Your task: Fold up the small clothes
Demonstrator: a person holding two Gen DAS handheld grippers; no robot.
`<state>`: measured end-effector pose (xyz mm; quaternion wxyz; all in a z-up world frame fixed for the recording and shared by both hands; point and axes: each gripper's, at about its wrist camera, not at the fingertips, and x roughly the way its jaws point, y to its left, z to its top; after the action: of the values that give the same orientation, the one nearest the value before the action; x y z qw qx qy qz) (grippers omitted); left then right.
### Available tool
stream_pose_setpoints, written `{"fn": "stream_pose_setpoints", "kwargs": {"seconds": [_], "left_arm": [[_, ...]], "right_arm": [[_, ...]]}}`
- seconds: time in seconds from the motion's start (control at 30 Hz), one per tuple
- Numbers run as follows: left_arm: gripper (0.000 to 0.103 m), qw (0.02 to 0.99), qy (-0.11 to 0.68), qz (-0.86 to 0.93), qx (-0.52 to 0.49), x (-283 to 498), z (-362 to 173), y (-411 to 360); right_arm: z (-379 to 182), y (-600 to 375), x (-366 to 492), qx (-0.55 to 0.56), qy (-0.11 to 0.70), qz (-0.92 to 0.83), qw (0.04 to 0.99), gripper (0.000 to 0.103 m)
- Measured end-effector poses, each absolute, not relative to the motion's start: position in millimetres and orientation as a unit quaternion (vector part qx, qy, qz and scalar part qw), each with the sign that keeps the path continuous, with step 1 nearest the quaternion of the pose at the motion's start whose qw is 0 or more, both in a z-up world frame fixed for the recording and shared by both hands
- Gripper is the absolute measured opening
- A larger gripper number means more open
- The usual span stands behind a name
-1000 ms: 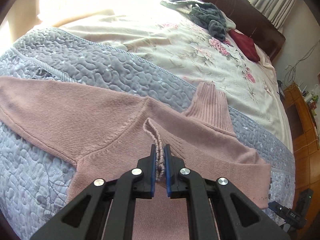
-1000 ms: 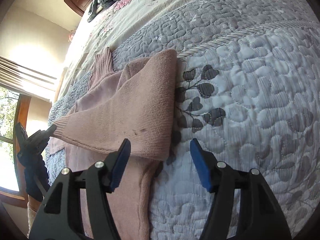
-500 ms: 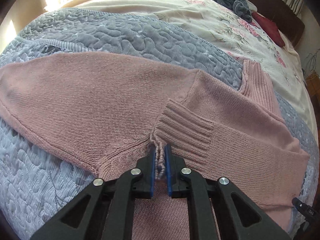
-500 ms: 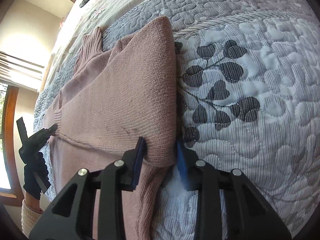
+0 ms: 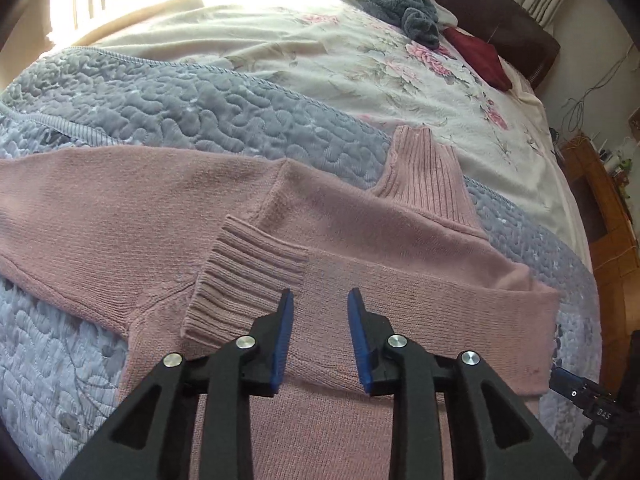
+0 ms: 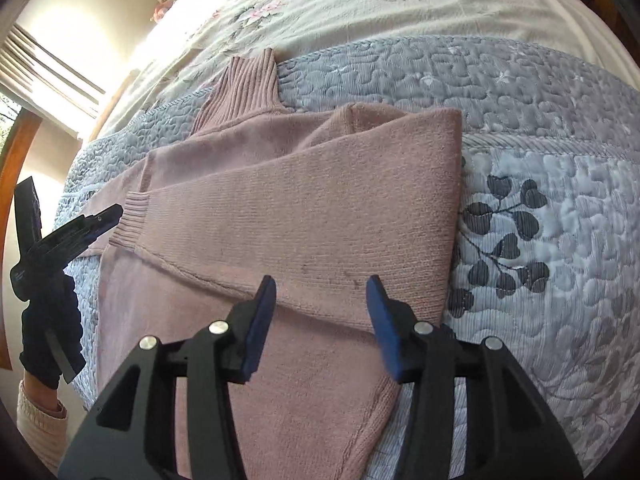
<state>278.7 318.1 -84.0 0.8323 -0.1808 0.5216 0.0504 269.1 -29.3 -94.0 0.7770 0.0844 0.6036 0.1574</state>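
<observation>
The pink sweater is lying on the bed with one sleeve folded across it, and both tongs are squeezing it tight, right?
Not quite. The pink sweater does lie on the bed with one sleeve folded across it, but neither tongs squeeze it. The left wrist view shows the left tongs open above the sleeve, and the right wrist view shows the right tongs open too.

Grey quilted bedspread [image 5: 168, 96], floral sheet [image 5: 360, 64], grey clothes heap [image 5: 404, 4], dark red cloth [image 5: 480, 56]

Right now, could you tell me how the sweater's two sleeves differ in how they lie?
The right sleeve is folded across the sweater's chest, its ribbed cuff lying on the body; the left sleeve lies stretched outward over the grey quilt, its cuff out of view. Both are the same pink knit, lying flat.
</observation>
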Motion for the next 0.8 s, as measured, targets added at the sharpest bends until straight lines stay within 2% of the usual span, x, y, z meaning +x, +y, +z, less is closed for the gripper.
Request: {"fn": "stream_pose_setpoints", "kwargs": {"seconds": [0.2,0.37,0.47,0.5,0.57,0.8], "left_arm": [[0.028,0.81,0.555,0.059,-0.178,283,-131,319],[0.027,0.813,0.556,0.053,-0.165,284,-131,318],[0.028,0.815,0.55,0.047,-0.177,276,-113,326],[0.029,0.821,0.537,0.044,-0.187,270,-103,334],[0.041,0.833,0.515,0.051,-0.196,255,-86,356],[0.044,0.825,0.487,0.167,-0.231,188,-76,498]], "right_arm": [[-135,-26,266,0.087,0.622,0.146,0.764,0.048],[-136,-20,269,0.077,0.628,0.138,0.762,0.049],[-117,-18,268,0.086,0.626,0.135,0.764,0.052],[-106,-18,265,0.093,0.616,0.147,0.768,0.056],[-90,-7,257,0.091,0.606,0.17,0.772,0.062],[-97,54,239,0.038,0.617,0.216,0.756,0.062]]}}
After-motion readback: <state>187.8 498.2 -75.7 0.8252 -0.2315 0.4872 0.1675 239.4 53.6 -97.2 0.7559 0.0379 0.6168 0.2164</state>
